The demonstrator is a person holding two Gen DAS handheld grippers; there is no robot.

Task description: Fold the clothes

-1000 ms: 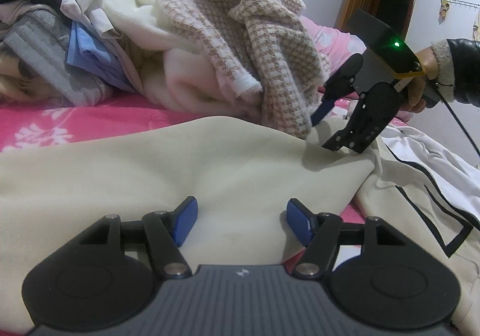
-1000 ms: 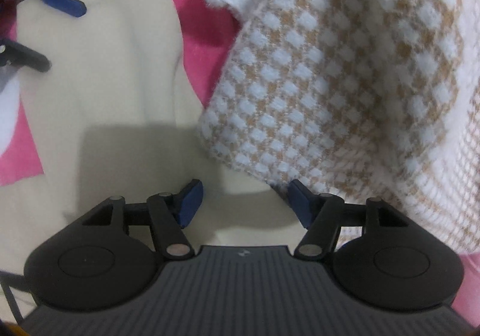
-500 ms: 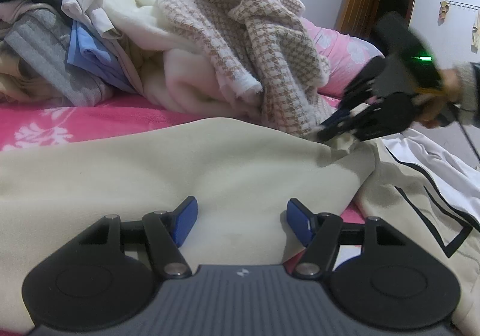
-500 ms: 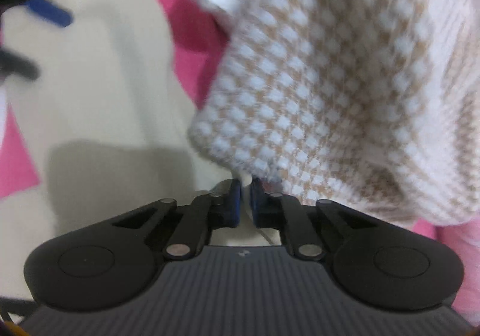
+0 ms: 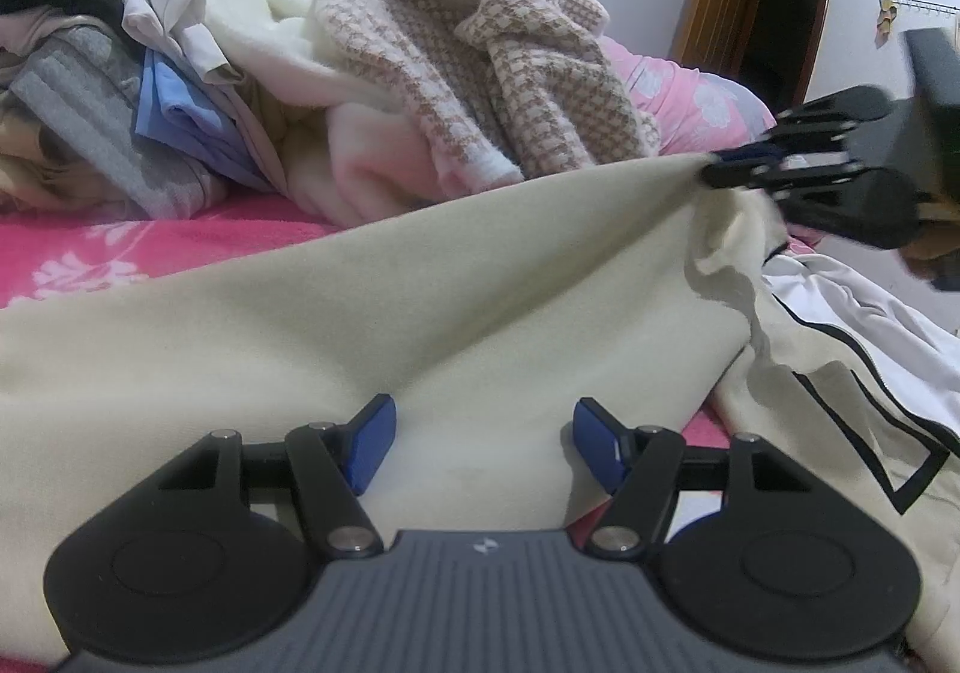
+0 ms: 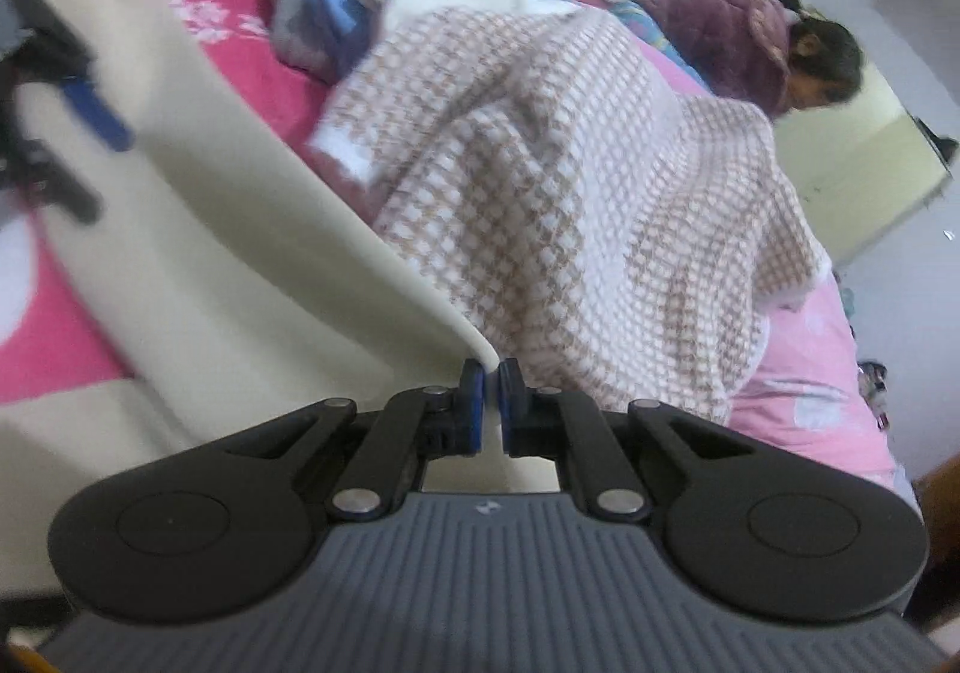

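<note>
The cream garment (image 5: 372, 313) covers the near bed, its far edge lifted into a taut ridge, pink sheet (image 5: 120, 241) bare beyond it. The left gripper (image 5: 480, 445) hovers over the smooth cloth, jaws spread, holding nothing. The right gripper (image 6: 489, 397) is pressed together, pinching the garment's corner. Just behind lies a nubby houndstooth knit (image 6: 570, 181), then a heap of clothes (image 5: 150, 90).

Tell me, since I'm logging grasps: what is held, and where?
The right gripper pinches the cream garment at its edge. The left gripper holds nothing.
</note>
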